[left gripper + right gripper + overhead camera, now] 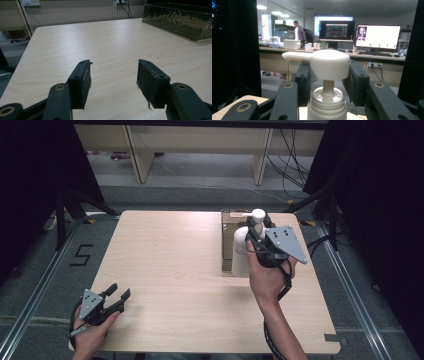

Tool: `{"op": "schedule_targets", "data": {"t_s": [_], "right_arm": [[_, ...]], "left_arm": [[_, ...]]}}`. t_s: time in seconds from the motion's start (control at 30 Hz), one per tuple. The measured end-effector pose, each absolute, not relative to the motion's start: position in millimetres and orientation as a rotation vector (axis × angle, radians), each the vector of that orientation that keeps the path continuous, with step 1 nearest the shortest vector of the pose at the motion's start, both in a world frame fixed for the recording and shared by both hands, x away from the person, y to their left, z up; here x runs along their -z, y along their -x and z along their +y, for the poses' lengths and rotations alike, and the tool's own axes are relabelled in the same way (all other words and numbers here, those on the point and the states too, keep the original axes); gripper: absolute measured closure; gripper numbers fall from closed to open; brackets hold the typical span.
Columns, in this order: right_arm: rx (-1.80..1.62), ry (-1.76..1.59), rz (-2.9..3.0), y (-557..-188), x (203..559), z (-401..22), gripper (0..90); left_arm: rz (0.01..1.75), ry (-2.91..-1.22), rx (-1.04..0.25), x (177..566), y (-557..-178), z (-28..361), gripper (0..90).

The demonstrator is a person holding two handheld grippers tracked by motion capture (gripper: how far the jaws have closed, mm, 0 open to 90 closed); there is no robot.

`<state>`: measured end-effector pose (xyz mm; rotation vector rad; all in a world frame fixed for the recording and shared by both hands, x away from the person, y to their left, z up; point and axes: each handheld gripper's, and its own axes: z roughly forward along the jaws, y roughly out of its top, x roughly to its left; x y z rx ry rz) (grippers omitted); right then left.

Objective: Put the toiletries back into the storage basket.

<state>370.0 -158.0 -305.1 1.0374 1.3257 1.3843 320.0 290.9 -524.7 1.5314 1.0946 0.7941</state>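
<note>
At the lower left of the high view, the left gripper (121, 295) is showing matte black jaws, a grey three-cornered plate dotted with screws, and a black cable. At centre right, the right gripper (253, 234) is wearing the same plate and trailing a black cable. In both gripper views, brass-ringed pivots are glinting on black links, and forearms are showing bare, sleeveless.

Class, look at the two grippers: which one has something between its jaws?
The right gripper: its jaws flank the white pump bottle. The left gripper is open, with nothing between its jaws.
</note>
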Motion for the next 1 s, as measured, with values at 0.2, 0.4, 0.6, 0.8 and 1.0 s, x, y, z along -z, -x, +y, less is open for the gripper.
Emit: {"op": "schedule_targets", "data": {"t_s": [0.2,0.4,0.6,0.8,1.0], "right_arm": [[-1.385,-1.033,1.315,-374.1,302.2,-160.2,60.6],[-1.378,-1.031,1.311,-378.9,300.2,-161.6,60.6],[-1.377,-1.037,1.307,-382.9,296.8,-162.4,60.5],[-1.363,-1.032,1.298,-390.7,291.7,-164.3,60.5],[-1.353,-1.033,1.293,-398.0,288.5,-165.3,60.5]], "left_arm": [[1.093,-1.533,-0.794,524.6,-319.9,290.8,44.1],[1.092,-1.534,-0.795,524.6,-319.9,290.8,44.1],[1.092,-1.534,-0.795,524.6,-319.9,290.9,44.1],[1.092,-1.535,-0.795,524.6,-319.9,290.8,44.0],[1.091,-1.536,-0.795,524.6,-319.9,290.8,44.1]]}}
